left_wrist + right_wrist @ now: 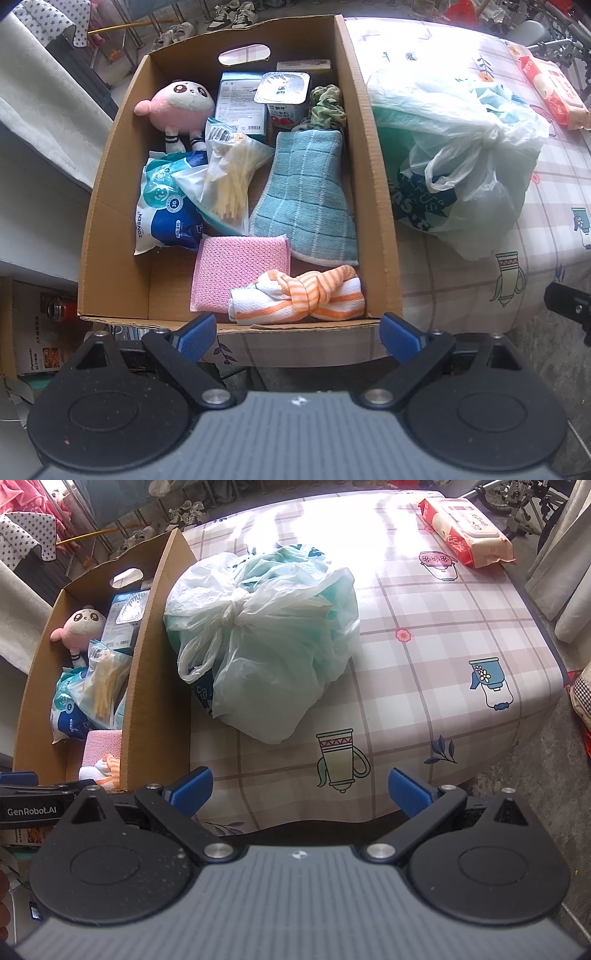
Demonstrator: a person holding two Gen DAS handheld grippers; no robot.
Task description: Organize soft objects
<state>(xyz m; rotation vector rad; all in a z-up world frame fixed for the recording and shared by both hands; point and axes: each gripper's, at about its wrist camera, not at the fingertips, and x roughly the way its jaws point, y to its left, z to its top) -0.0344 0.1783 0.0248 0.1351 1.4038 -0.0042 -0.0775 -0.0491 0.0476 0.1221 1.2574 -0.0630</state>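
A cardboard box (373,155) on the table's left side holds soft things: a pink plush toy (177,99), a teal checked cloth (306,195), a pink sponge cloth (236,269), a knotted orange-striped towel (299,299) and a green scrunchie (327,105). My left gripper (297,338) hangs open just outside the box's near wall, holding nothing. A tied white plastic bag (266,635) sits on the checked tablecloth (424,657) right of the box (155,657). In front of the bag, over the table's near edge, my right gripper (301,788) stands open and empty.
The box also holds a blue-white packet (166,206), a bag of sticks (229,177), a carton (242,101) and a yogurt cup (284,96). A wet-wipes pack (469,531) lies at the far right of the table. Shoes and racks stand beyond.
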